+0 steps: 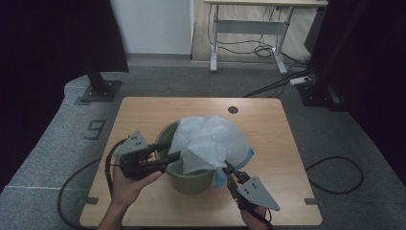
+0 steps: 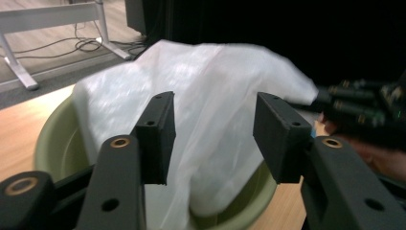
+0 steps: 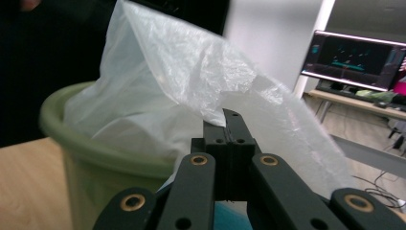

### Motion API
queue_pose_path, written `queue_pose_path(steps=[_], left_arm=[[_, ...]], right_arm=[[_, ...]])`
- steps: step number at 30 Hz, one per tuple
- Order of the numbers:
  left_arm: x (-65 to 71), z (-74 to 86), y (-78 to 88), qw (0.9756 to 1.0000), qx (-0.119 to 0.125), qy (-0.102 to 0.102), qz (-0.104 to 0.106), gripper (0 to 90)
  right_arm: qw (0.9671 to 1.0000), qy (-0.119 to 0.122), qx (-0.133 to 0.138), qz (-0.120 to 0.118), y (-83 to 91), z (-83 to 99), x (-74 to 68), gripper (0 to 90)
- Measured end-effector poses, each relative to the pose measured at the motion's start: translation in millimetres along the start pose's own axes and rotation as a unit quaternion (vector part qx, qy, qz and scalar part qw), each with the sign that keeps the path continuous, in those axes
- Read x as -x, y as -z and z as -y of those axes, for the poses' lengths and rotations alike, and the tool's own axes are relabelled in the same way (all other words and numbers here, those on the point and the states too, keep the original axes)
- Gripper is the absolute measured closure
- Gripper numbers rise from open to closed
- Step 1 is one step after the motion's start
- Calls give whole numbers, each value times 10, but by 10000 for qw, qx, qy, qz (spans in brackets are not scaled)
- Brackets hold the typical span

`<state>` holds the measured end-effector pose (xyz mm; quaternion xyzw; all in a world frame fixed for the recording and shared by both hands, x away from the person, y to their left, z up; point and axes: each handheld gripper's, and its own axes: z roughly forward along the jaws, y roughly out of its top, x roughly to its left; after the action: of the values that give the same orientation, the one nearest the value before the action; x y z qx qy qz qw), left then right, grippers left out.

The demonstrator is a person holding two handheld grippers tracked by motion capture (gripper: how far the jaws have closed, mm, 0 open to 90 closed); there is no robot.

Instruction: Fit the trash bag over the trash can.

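Two grippers worked a translucent white bin liner (image 1: pixel 210 141) at a green plastic bin (image 1: pixel 189 179) standing near the middle of the wooden table (image 1: pixel 268 124). The right gripper (image 3: pixel 229 125), jaws pressed together, pinched an edge of the liner at the bin's near right side. The left gripper (image 2: pixel 213 136) stood with its jaws apart, film between them but no pad pressing on it, at the bin's left rim. The liner billowed above the bin, partly inside, its blue-edged hem (image 1: pixel 249 154) draped over the right side. With one pinch alone holding the film, a further pull could probably have lifted the liner out, torn the thin plastic, or tipped the light bin; the free left side could have slumped inward.
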<state>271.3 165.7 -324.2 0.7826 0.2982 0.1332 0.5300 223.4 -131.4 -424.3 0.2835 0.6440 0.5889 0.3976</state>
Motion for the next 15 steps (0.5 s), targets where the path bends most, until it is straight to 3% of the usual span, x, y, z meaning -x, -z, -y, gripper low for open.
queue_pose_path(steps=[8,15], left_arm=[[86,-245,-304,9994,-263,-191,115,480],[94,-288,-457,9979,-541,-261,254,542]], right_arm=[[9998,67,-122,-140,-10,72,-58,890],[9994,105,-217,-229,-2,136,-90,890]])
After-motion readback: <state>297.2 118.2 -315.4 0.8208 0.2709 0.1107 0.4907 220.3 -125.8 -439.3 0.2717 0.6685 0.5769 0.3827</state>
